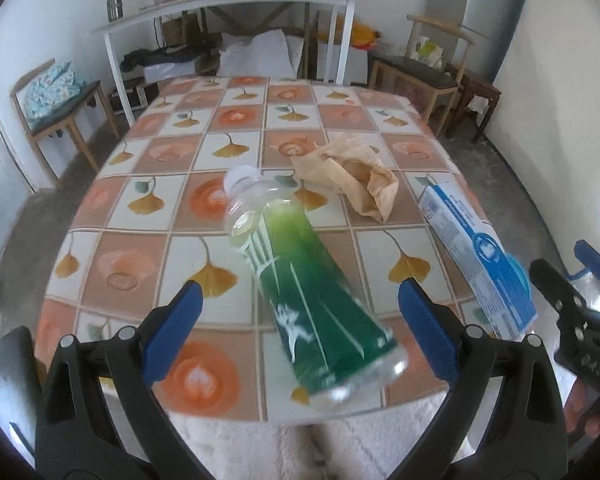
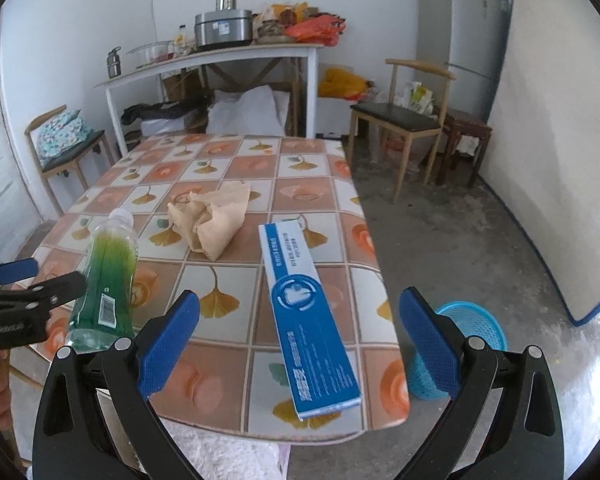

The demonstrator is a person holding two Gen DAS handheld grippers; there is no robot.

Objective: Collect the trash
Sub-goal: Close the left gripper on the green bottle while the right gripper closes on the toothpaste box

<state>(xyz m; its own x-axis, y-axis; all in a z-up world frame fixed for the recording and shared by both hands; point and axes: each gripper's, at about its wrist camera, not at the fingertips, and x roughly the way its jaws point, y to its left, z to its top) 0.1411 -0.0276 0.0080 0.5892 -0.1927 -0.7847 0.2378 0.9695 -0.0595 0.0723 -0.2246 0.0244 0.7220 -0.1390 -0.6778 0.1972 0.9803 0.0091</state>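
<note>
Green-labelled plastic bottle (image 1: 300,284) lies on its side on the tiled-pattern tablecloth (image 1: 188,152), cap pointing away toward table centre, base at the near edge. Left gripper (image 1: 300,312) hangs over it w/ jaws spread wide, one blue pad each side of the bottle's lower half, neither pad touching it; nothing held. From the right wrist view the same bottle (image 2: 108,280) sits at the table's near left.

Crumpled brown paper bag (image 1: 346,176) rests mid-table, just beyond the bottle cap & off to its right. Long blue-and-white box (image 2: 308,312) lies flat near the table's right edge, lengthwise toward the camera, near end close to the table's front corner. Right gripper (image 2: 300,332) is above the box's near half, jaws wide open, pads well clear on both sides, holding nothing.

Blue mesh basket (image 2: 472,328) stands on the concrete floor (image 2: 440,240) just beside the table's near right corner, partly hidden by the right gripper's finger. Bottle, bag & box are all on the table, none in the basket.
</note>
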